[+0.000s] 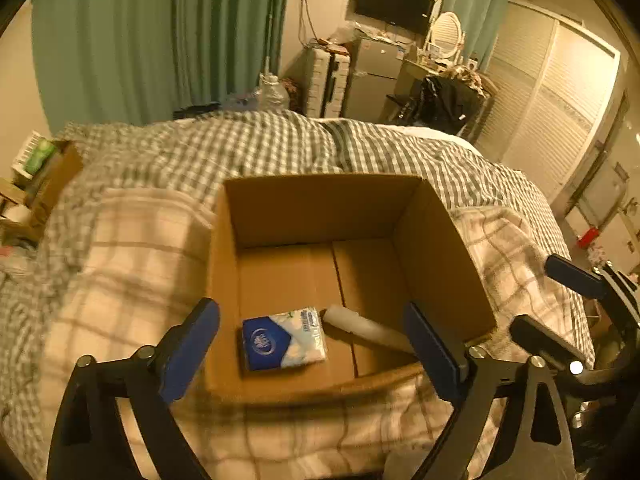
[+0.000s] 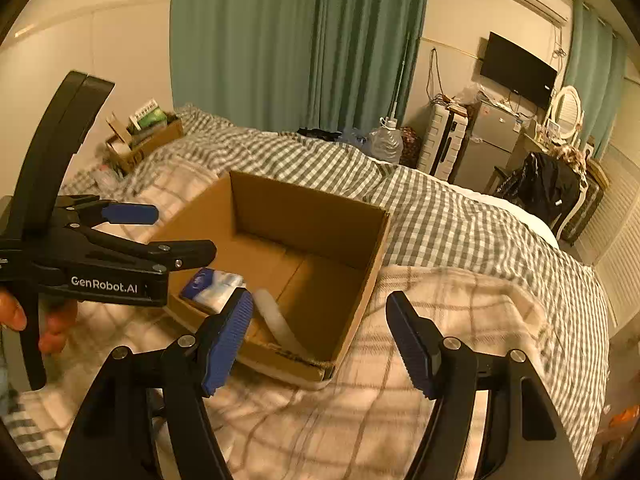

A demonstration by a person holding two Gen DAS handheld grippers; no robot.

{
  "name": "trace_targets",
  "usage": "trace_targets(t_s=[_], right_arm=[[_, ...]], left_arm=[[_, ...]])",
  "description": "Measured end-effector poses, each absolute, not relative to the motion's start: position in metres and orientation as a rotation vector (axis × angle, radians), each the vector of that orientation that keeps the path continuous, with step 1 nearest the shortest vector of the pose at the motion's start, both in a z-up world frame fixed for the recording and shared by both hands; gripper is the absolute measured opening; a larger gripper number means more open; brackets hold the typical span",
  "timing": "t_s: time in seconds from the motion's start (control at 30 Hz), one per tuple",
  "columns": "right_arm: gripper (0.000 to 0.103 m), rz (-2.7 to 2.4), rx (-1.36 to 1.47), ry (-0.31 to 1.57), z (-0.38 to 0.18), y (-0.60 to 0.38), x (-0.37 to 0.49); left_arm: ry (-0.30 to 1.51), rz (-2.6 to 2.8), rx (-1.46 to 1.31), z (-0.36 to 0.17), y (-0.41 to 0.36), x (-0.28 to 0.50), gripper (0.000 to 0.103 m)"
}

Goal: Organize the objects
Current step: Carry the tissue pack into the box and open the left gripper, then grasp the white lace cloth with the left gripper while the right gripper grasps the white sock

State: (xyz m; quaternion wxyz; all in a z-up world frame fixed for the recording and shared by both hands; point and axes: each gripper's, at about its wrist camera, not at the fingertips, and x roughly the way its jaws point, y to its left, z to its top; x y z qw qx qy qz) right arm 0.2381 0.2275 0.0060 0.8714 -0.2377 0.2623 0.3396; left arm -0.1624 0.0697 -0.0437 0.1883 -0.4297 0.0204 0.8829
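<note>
Both tools gape wide and empty: left tool (image 1: 312, 344) over the open brown cardboard box's (image 1: 320, 204) near rim, right tool (image 2: 320, 340) beside its corner. Inside lie a blue-and-white tissue pack (image 1: 284, 338) and white cylinder (image 1: 360, 326), touching; the far floor is bare.

Home bedroom — checked bed (image 2: 460, 216), green curtains (image 2: 300, 40), wall TV (image 2: 518, 68), fridge (image 2: 486, 140).

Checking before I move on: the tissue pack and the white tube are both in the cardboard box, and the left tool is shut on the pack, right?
Not quite. The left tool is open and empty, as the left wrist view shows. The tissue pack and white tube do lie in the cardboard box.
</note>
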Motion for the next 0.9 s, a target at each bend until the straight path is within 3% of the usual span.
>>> trace_targets(t_s=[0.23,0.4,0.9], right_arm=[[0.08,0.691,-0.411,0.532,0.058,0.209,0.188],[0.088,0.714,-0.403,0.552,0.065,0.193,0.147],[0.088,0.726,-0.528,0.765,-0.021,0.206,0.127]], left_arm=[[0.168,2.601,-1.103,0.008,0.054,-0.103,0.103],[0.236,2.61,-1.115,0.014,0.044,-0.064,0.103],[0.27,2.611,-1.316,-0.078,0.018,-0.023,0.103]])
